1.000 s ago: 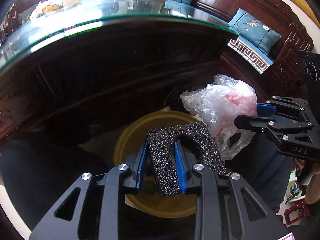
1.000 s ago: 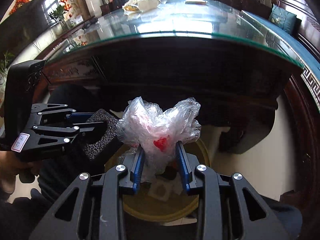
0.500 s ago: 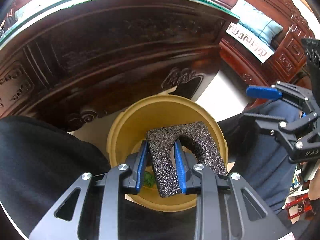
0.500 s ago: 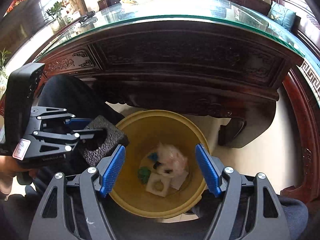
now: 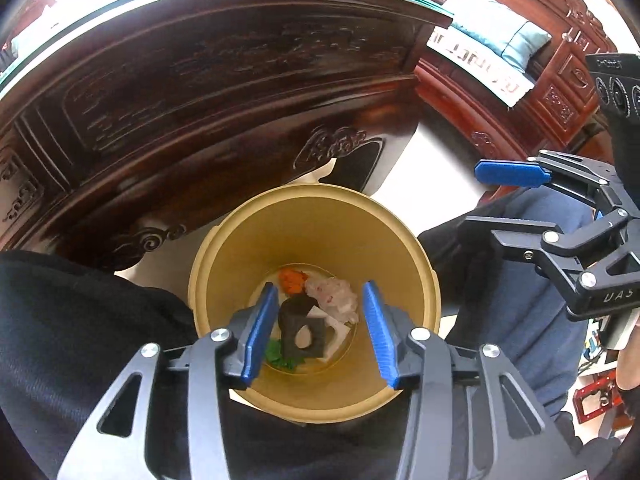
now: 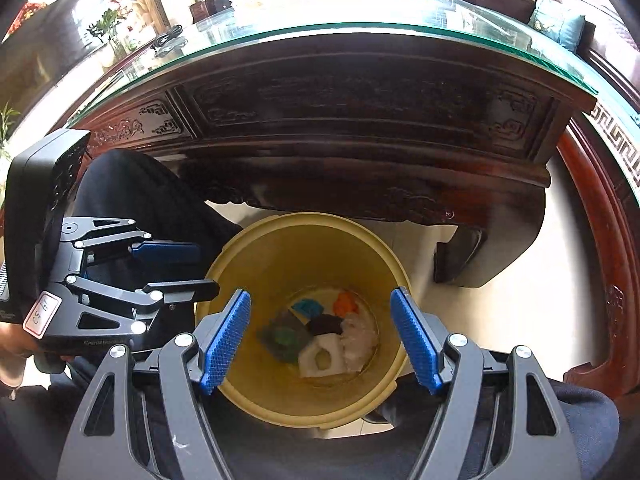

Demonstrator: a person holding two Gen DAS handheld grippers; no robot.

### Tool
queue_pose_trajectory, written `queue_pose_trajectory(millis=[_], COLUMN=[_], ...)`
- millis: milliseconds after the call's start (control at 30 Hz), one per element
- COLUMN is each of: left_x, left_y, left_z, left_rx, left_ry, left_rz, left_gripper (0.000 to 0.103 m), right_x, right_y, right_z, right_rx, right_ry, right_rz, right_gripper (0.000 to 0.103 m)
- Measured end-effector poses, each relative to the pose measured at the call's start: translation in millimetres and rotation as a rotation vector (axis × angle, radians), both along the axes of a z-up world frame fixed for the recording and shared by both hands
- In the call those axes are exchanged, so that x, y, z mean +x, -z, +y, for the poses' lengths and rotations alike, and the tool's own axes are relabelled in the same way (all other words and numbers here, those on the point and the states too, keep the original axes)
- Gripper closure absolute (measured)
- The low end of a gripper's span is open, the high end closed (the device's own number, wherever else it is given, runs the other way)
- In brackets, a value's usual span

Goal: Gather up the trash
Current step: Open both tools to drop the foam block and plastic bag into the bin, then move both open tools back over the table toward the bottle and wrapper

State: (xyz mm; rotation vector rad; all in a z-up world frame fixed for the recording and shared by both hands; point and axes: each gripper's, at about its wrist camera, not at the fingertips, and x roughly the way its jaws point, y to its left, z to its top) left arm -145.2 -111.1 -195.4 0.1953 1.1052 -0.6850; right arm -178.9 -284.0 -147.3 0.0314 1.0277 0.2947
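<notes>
A yellow bin [image 5: 320, 216] stands on the floor below both grippers; it also shows in the right wrist view [image 6: 296, 240]. In it lie a black foam piece [image 5: 298, 330], a crumpled clear plastic bag [image 5: 334, 296], an orange scrap [image 5: 292, 278] and a white foam block [image 6: 322, 356]. My left gripper [image 5: 320, 328] is open and empty above the bin; it also shows in the right wrist view [image 6: 176, 270]. My right gripper [image 6: 320, 342] is open and empty above the bin; it also shows in the left wrist view [image 5: 516, 200].
A dark carved wooden table [image 6: 360, 104] with a glass top stands just behind the bin. Its leg [image 6: 480, 240] stands at the right. The person's dark-clothed legs [image 5: 60, 300] flank the bin. A wooden sofa with blue cushions [image 5: 496, 36] is at the far right.
The right gripper opened and dropped the plastic bag into the bin. Then the left gripper opened and the black foam piece fell into the bin. Both views tilted down towards the bin.
</notes>
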Motion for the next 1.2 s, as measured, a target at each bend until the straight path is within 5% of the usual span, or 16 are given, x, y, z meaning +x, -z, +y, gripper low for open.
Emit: queue_pose_trajectory(millis=[333, 567, 667, 900, 1200], left_x=[-0.3, 5.0, 12.1, 34.0, 86.4], left_y=[-5.3, -19.3, -32.0, -73.8, -132.5], left_z=[-0.5, 13.7, 24.8, 52.1, 95.6], left_rx=[-0.010, -0.031, -0.060, -0.094, -0.130], left_ry=[-0.003, -0.034, -0.066, -0.124, -0.255], left_rz=[-0.006, -0.044, -0.070, -0.159, -0.276], left_gripper=[0.055, 0.032, 0.020, 0.011, 0.004], right_x=[-2.4, 2.8, 10.1, 41.2, 97.5], right_y=[-2.5, -14.4, -26.0, -66.8, -111.3], right_z=[0.3, 8.9, 16.2, 40.1, 54.3], right_rx=[0.013, 0.025, 0.039, 0.037, 0.123], right_ry=[-0.005, -0.034, -0.059, -0.119, -0.127], right_rz=[-0.005, -0.022, -0.049, -0.140, -0.207], right_gripper=[0.032, 0.031, 0.031, 0.031, 0.012])
